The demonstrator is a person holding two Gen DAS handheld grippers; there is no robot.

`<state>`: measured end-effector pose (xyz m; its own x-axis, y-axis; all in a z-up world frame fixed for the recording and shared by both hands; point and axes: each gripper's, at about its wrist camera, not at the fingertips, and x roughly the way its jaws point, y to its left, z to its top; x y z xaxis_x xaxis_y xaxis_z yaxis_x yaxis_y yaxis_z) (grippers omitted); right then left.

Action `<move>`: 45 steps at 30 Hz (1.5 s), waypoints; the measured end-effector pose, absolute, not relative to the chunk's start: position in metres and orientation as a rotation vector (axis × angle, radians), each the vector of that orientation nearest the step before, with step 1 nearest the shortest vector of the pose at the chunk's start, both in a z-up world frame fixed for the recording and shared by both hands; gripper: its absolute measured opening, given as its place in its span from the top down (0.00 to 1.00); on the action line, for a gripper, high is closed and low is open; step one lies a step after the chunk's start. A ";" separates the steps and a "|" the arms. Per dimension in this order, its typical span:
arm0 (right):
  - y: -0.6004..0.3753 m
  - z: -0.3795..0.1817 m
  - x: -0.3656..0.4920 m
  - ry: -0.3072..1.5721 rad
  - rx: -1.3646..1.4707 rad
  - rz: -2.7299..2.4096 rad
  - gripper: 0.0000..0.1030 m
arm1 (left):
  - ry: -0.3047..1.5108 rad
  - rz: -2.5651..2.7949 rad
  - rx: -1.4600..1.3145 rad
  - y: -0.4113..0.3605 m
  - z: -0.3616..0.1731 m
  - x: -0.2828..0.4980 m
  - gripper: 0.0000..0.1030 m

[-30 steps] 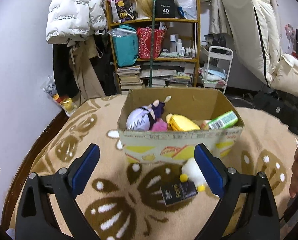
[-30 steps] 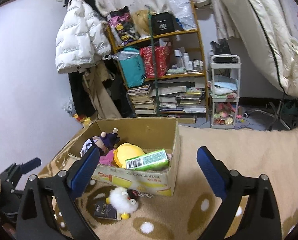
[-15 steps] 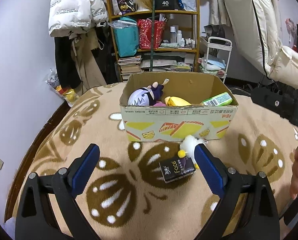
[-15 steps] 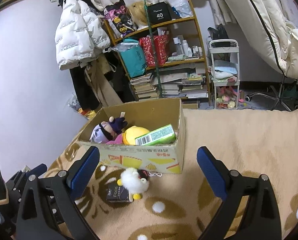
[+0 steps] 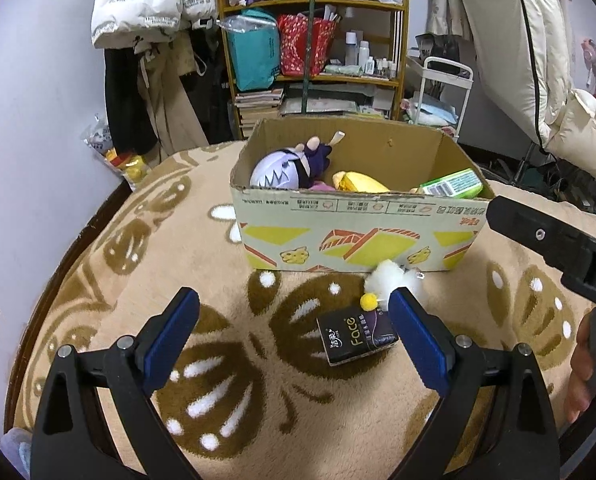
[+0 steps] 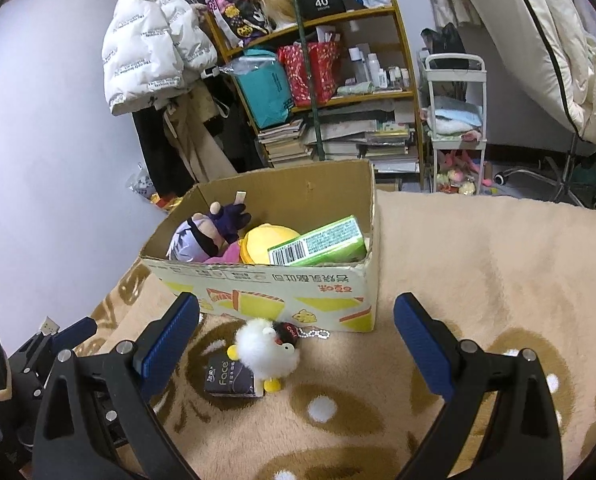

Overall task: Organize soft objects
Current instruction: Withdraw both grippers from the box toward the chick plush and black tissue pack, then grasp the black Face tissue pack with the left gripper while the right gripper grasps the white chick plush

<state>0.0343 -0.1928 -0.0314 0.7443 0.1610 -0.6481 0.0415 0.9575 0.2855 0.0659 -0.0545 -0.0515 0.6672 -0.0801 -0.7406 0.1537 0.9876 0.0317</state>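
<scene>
Left wrist view shows your left gripper (image 5: 294, 324) hanging over the brown and tan blanket (image 5: 110, 280) with its blue fingers spread wide and nothing between them. Right wrist view shows your right gripper (image 6: 296, 330) the same way, wide apart and empty.

Ahead of you sits the cardboard box (image 6: 282, 292). Inside it you can see a purple doll (image 6: 206, 236), a yellow plush (image 6: 266, 240) beside it, and a green pack (image 6: 317, 242) leaning at the right end.

Just in front of the box, a fluffy white chick toy (image 6: 266, 350) lies on the blanket. It touches a dark tissue pack (image 6: 230, 376) with "Face" printed on it. Both lie between your right gripper's fingers, a little past the tips.

Behind the box stands a wooden shelf (image 5: 313, 4) full of bags and books.
</scene>
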 end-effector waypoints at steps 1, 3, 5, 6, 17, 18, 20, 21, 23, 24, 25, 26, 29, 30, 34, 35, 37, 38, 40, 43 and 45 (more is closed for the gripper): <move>-0.192 -0.033 0.036 0.736 0.290 0.066 0.01 | 0.839 -0.133 0.089 -0.055 -0.054 0.068 0.08; -0.191 -0.038 0.041 0.751 0.289 0.066 0.01 | 0.860 -0.129 0.078 -0.056 -0.060 0.073 0.08; -0.191 -0.042 0.045 0.761 0.292 0.065 0.01 | 0.878 -0.123 0.073 -0.056 -0.065 0.077 0.08; -0.190 -0.043 0.047 0.767 0.293 0.064 0.01 | 0.889 -0.123 0.072 -0.056 -0.068 0.080 0.08; -0.189 -0.069 0.069 0.860 0.342 0.085 0.01 | 0.978 -0.137 0.062 -0.061 -0.094 0.100 0.08; -0.189 -0.071 0.071 0.869 0.344 0.086 0.01 | 0.988 -0.141 0.060 -0.062 -0.096 0.101 0.08; -0.187 -0.076 0.074 0.884 0.347 0.091 0.01 | 1.005 -0.149 0.057 -0.064 -0.101 0.104 0.08; -0.186 -0.079 0.076 0.895 0.347 0.093 0.01 | 1.014 -0.155 0.057 -0.066 -0.104 0.105 0.08; -0.185 -0.082 0.076 0.908 0.339 0.093 0.01 | 1.028 -0.163 0.063 -0.069 -0.109 0.107 0.08; -0.184 -0.084 0.078 0.914 0.334 0.095 0.01 | 1.033 -0.165 0.070 -0.070 -0.111 0.107 0.08; -0.184 -0.086 0.079 0.922 0.334 0.099 0.01 | 1.038 -0.169 0.075 -0.072 -0.113 0.108 0.08; -0.183 -0.087 0.080 0.930 0.336 0.104 0.01 | 1.043 -0.174 0.079 -0.073 -0.114 0.108 0.08; -0.183 -0.094 0.085 0.955 0.348 0.113 0.01 | 1.060 -0.188 0.079 -0.075 -0.119 0.111 0.08; -0.182 -0.096 0.087 0.963 0.350 0.115 0.01 | 1.067 -0.191 0.078 -0.076 -0.121 0.112 0.08; -0.182 -0.103 0.089 0.966 0.360 0.100 0.01 | 1.088 -0.198 0.085 -0.080 -0.128 0.115 0.08; -0.182 -0.105 0.090 0.971 0.365 0.100 0.01 | 1.095 -0.198 0.089 -0.081 -0.130 0.115 0.08; -0.181 -0.110 0.092 0.987 0.376 0.106 0.01 | 1.107 -0.203 0.095 -0.083 -0.133 0.117 0.08; -0.181 -0.113 0.094 0.995 0.377 0.105 0.01 | 1.114 -0.206 0.098 -0.084 -0.135 0.118 0.08; -0.180 -0.117 0.096 1.007 0.379 0.105 0.01 | 1.127 -0.206 0.107 -0.087 -0.138 0.119 0.08; -0.176 -0.124 0.099 1.028 0.378 0.113 0.01 | 1.131 -0.206 0.116 -0.089 -0.141 0.119 0.08; -0.173 -0.127 0.100 1.038 0.365 0.117 0.01 | 1.123 -0.184 0.124 -0.089 -0.142 0.119 0.08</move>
<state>0.0996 -0.1731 -0.1271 0.5082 0.2652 -0.8194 0.0762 0.9338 0.3495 0.1192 -0.0889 -0.1425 0.4205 -0.0844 -0.9033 0.2089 0.9779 0.0059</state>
